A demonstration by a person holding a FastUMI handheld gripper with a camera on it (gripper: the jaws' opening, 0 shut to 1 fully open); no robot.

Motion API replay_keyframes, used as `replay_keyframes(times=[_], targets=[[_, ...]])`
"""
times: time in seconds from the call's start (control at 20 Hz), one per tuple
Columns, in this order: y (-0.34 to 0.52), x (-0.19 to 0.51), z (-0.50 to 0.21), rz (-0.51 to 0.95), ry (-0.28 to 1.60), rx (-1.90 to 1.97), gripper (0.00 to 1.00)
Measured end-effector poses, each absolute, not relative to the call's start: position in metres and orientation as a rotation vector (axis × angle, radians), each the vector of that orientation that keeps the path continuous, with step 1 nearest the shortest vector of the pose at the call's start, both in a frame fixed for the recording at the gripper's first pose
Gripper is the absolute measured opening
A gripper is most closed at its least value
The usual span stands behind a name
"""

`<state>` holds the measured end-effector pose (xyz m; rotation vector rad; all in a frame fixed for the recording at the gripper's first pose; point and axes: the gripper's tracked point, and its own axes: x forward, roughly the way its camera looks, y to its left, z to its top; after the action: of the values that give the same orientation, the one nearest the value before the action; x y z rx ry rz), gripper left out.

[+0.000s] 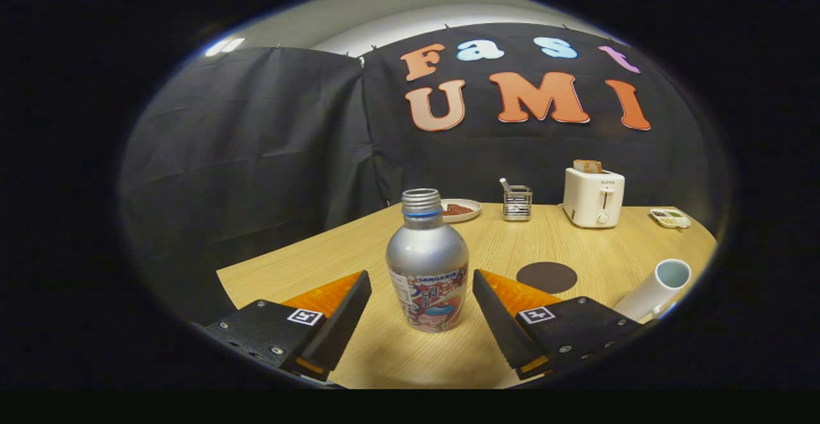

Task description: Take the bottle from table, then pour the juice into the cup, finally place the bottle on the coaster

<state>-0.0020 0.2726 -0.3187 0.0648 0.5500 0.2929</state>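
A silver metal bottle [427, 264] with a printed label and no cap stands upright on the wooden table [384, 353]. It sits between the two fingers of my gripper [421, 280], which is open; a small gap shows on each side of the bottle. A round dark coaster [546, 277] lies flat on the table beyond the right finger. A white cup [656, 288] stands further right of the coaster, close to the right finger's body, its mouth open.
At the back of the table are a plate with dark food [460, 209], a small wire holder [516, 202], a white toaster [593, 196] with bread in it, and a small tray [670, 218]. The table's left edge runs close behind the left finger.
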Motion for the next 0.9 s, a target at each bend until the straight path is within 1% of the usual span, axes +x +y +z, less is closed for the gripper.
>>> replay_keyframes(times=[0.35, 0.4, 0.45, 0.55, 0.9], targets=[[0.281, 0.002, -0.341, 0.239, 0.610, 0.037, 0.93], [0.279, 0.003, -0.344, 0.223, 0.621, 0.033, 0.92], [0.278, 0.003, -0.349, 0.216, 0.637, 0.035, 0.87], [0.281, 0.006, -0.356, 0.205, 0.655, 0.039, 0.84], [0.280, 0.003, -0.349, 0.198, 0.648, 0.060, 0.77]])
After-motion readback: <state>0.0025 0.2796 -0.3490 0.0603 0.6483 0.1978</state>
